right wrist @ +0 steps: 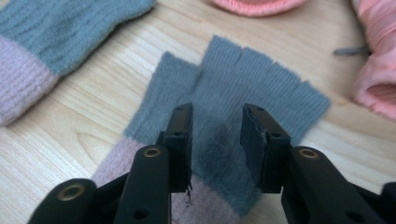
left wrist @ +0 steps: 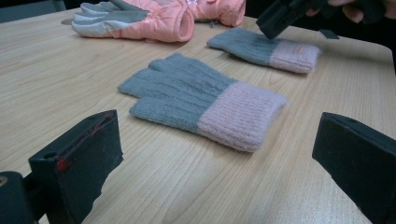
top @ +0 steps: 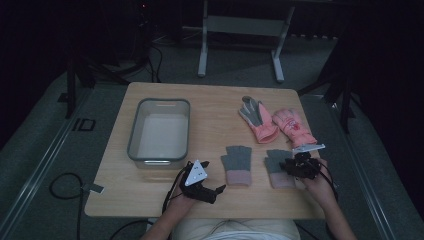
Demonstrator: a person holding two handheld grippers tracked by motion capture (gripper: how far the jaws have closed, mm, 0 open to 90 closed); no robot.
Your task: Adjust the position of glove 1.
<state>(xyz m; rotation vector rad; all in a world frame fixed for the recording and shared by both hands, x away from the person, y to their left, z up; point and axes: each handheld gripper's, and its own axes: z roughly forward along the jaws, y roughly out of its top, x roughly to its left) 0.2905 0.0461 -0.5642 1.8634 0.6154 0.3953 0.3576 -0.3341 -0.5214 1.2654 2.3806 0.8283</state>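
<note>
**Right gripper over grey glove, left gripper idle**

The right gripper [top: 295,166] sits over the right-hand grey knit glove [right wrist: 243,88], which lies flat on the wooden table [top: 210,107] near the front edge, pink cuff toward the person. In the right gripper view the two black jaws stand partly apart above the grey palm — a gap of knit fabric shows between them and nothing is pinched; whether the tips touch the fabric cannot be told. The left gripper view shows this gripper's tip [left wrist: 280,18] down at the glove where grey meets pink cuff.

The left gripper [top: 205,190] rests low near the front edge, just left of the second grey glove [left wrist: 201,105]. Its jaws stand wide apart with nothing between them — that glove lies flat ahead of them, apart from both.

The two grey gloves lie side by side, near each other but not touching. Behind them lie two pink padded gloves [top: 275,122]. A clear plastic bin [top: 159,131] stands on the left half of the table.
</note>
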